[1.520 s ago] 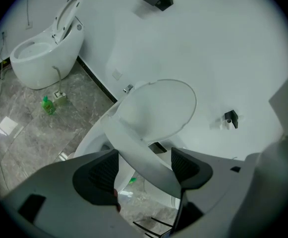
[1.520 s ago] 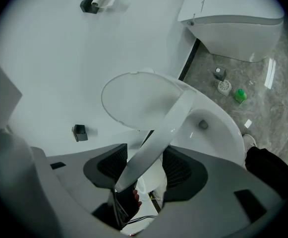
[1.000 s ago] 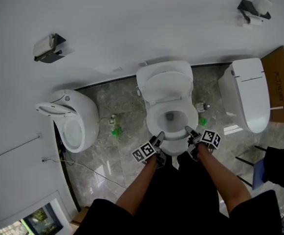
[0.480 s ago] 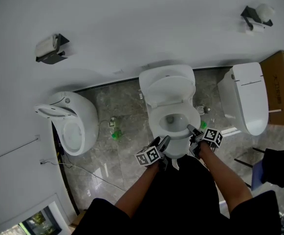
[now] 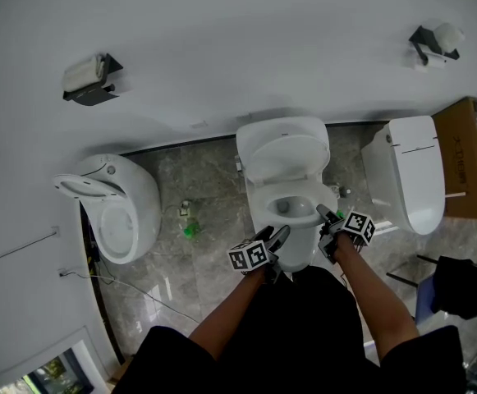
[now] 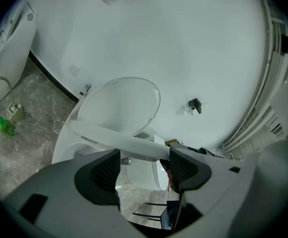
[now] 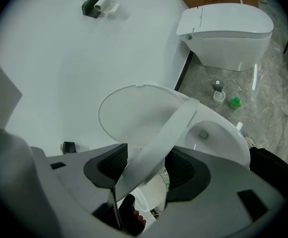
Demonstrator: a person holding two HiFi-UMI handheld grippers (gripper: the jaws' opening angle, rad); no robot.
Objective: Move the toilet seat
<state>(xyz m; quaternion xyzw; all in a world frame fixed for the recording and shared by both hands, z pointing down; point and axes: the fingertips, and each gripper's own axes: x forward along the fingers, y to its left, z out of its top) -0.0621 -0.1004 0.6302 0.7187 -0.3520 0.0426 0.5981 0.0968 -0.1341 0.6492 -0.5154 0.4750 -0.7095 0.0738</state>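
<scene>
Betw. jaws of R tool, toilet seat sits clamped, tilted up.

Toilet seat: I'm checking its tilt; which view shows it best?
Right gripper view: the toilet seat slants up between the jaws, clear of the bowl. Left gripper view shows one strip; head view, little.

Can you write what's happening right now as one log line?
toilet seat: part raised | right claw: clamped on seat | left claw: seat at tips, grip unclear | lid: up
</scene>
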